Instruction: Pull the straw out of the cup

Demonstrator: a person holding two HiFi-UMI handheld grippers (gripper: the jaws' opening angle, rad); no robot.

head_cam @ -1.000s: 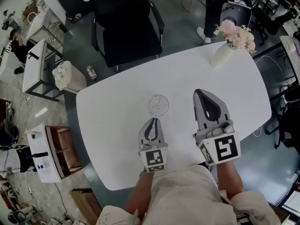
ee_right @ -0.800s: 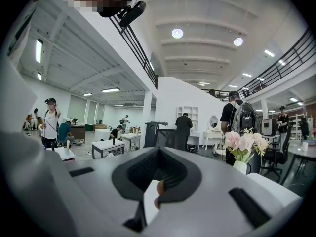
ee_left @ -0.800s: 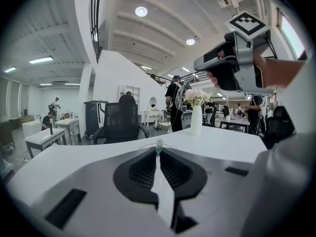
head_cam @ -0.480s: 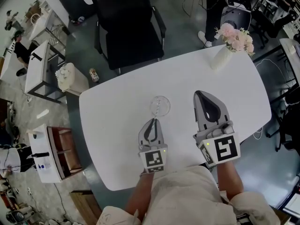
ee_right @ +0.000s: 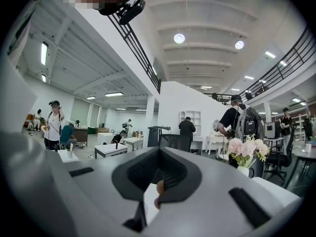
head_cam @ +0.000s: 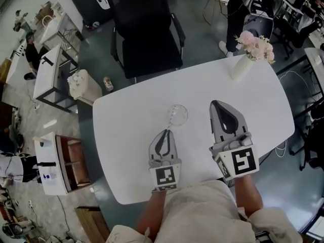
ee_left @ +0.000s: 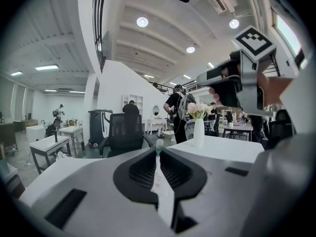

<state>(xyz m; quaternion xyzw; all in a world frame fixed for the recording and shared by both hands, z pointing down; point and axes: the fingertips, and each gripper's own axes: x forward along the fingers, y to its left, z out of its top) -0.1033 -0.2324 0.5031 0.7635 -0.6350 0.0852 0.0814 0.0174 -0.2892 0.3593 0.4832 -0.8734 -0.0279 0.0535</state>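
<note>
A clear cup (head_cam: 177, 114) stands near the middle of the white table (head_cam: 121, 135). My left gripper (head_cam: 167, 131) hovers just in front of the cup, shut on a thin clear straw (head_cam: 171, 122) that slants from its tips toward the cup's rim. In the left gripper view the straw (ee_left: 158, 154) stands upright between the pads of the left gripper (ee_left: 158, 151), its greenish tip poking above them; the cup is hidden below. Whether the straw's lower end is still inside the cup is unclear. My right gripper (head_cam: 216, 104) is held to the cup's right, shut and holding nothing, as the right gripper view (ee_right: 159, 149) also shows.
A white vase of pink flowers (head_cam: 242, 65) stands at the table's far right corner. A black office chair (head_cam: 147, 29) sits beyond the far edge. Small desks and a shelf unit (head_cam: 55, 166) line the floor at the left. People stand in the background.
My left gripper has lifted a little with the straw pinched in it. The cup sits slightly further right in the picture. The right gripper has hardly shifted.
</note>
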